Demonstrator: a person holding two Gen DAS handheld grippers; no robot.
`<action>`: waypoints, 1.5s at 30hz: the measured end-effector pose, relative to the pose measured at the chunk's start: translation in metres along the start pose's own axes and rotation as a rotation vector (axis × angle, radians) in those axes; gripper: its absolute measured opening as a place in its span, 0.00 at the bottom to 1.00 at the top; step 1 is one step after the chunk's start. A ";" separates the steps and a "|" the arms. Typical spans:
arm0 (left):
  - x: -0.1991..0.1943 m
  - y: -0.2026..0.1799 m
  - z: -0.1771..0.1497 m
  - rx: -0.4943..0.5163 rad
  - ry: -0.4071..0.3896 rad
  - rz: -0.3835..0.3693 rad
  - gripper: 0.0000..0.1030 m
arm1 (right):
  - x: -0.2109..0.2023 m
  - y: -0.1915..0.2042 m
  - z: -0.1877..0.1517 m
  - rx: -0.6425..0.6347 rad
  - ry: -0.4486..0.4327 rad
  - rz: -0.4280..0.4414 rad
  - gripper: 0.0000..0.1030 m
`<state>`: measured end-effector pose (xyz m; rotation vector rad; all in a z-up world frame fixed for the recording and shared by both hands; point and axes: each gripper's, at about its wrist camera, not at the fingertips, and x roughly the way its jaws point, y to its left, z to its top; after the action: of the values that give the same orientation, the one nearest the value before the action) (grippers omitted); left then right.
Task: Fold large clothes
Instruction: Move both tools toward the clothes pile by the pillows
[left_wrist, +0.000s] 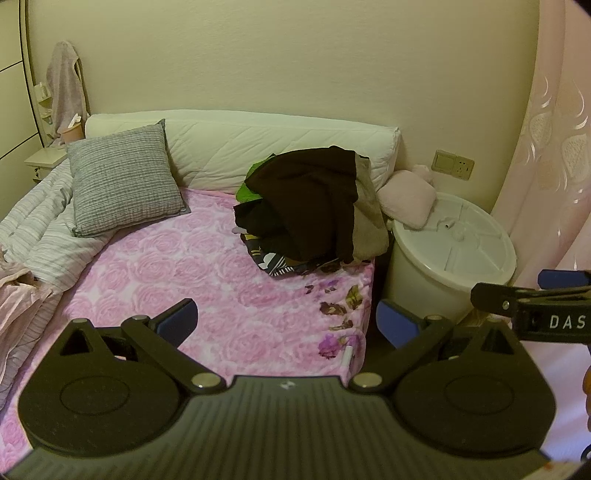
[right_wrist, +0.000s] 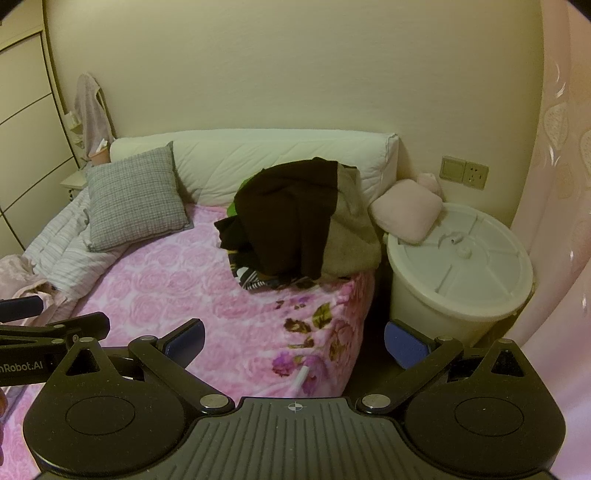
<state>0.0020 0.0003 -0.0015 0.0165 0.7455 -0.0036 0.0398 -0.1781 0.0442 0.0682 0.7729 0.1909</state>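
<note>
Both tongs are held spread and empty above the near end of the bed. From the left wrist view, the left gripper (left_wrist: 286, 325) is seen low in the frame with its blue pads wide apart and nothing between them, while the pile of clothes (left_wrist: 314, 210) lies in the centre, heaped at the right edge of the pink rose blanket (left_wrist: 207, 266) against the white bolster (left_wrist: 258, 147). A dark brown garment is draped limply over grey, green and patterned pieces (how many cannot be told), so more than one soft layer could be pinched at once and the whole heap dragged along. Part of the right gripper (left_wrist: 532, 299) is seen at the right edge. From the right wrist view, the right gripper (right_wrist: 293, 339) is likewise spread open in the lower frame, and the pile (right_wrist: 295, 225) is shown overhanging towards the gap beside the white lidded bin (right_wrist: 458, 269), hard and round at centre right. A careless pull could slide garments into that gap. The plush blanket is likely to grip and bunch under cloth spread on it, and the grey cushion (right_wrist: 136, 199), centre left, narrows the folding space.
</note>
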 end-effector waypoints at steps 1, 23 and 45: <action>0.001 -0.001 0.001 0.000 0.000 0.000 0.99 | 0.001 0.000 0.000 0.000 -0.001 -0.001 0.98; 0.037 -0.001 0.019 0.018 -0.002 -0.045 0.99 | 0.023 -0.013 0.010 0.024 -0.005 -0.035 0.98; 0.073 0.027 0.049 0.032 0.013 -0.046 0.99 | 0.066 0.006 0.036 0.021 0.014 -0.033 0.98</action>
<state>0.0891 0.0264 -0.0140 0.0297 0.7584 -0.0589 0.1101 -0.1585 0.0257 0.0742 0.7895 0.1521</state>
